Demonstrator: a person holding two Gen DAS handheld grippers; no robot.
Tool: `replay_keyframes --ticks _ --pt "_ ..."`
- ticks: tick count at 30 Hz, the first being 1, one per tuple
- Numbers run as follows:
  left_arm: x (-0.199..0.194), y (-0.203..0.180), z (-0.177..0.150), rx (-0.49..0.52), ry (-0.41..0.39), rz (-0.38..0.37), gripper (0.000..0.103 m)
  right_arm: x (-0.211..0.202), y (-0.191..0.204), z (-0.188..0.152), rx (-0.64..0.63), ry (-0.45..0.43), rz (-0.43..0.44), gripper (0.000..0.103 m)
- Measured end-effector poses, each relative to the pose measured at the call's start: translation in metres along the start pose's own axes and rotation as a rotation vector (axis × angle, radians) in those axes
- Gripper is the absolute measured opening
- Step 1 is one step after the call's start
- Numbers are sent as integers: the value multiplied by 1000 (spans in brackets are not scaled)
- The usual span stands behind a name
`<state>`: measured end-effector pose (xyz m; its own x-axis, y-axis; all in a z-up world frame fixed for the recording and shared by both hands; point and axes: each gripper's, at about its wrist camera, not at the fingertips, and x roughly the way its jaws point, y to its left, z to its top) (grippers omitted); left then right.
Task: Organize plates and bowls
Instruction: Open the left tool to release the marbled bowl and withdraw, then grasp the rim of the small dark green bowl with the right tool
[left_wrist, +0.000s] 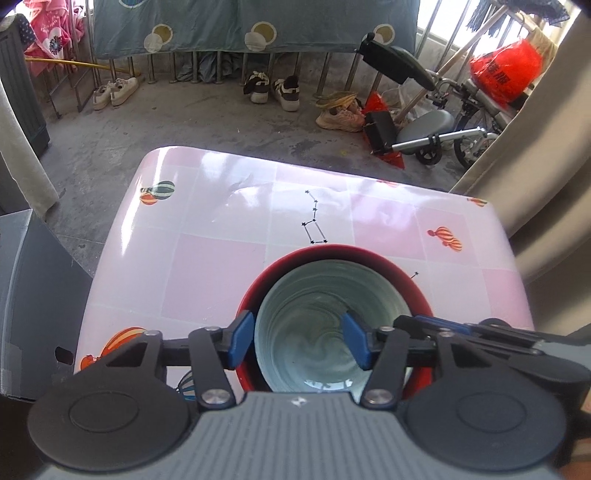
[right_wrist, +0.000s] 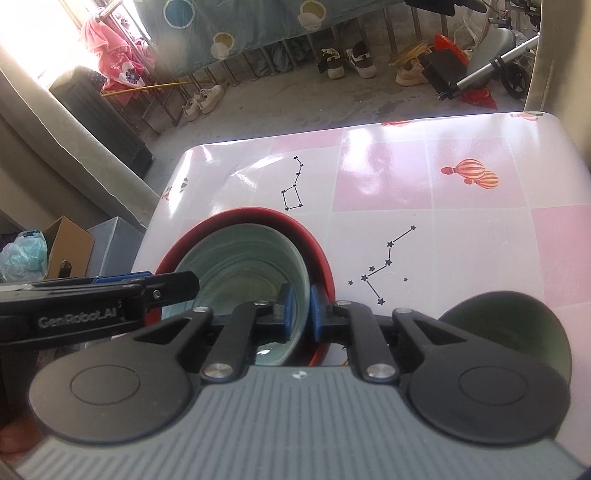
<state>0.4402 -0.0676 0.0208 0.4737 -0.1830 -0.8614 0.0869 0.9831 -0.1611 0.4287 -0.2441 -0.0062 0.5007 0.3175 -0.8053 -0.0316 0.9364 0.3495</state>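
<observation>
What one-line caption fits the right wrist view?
Right gripper pinches the pale green bowl's rim inside the red bowl, dark green bowl beside.

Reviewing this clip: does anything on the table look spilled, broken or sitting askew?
Nothing spilled or broken. The pale green bowl sits off-centre in the red bowl, crowded toward one side. The right tool pinches its rim; the left tool straddles its opposite wall, open. A dark green bowl stands apart.
</observation>
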Motion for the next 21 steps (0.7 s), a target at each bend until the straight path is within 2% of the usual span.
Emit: replay_keyframes --ticks 3,5,8,15,21 --pt "-12 -2 -3 9 -25 -8 63 -7 0 0 4 -13 18 19" --pt "-18 -4 -6 15 -35 -12 66 -18 -1 1 4 -41 37 29" --pt "-28 -11 -13 25 -46 -31 68 -39 -6 3 22 -87 60 38" --pt "-50 -47 -34 102 -68 -109 72 -100 -41 -6 57 -173 77 40" --pt "-41 -94 -53 175 -26 -157 72 -135 -96 -35 85 -209 -17 40"
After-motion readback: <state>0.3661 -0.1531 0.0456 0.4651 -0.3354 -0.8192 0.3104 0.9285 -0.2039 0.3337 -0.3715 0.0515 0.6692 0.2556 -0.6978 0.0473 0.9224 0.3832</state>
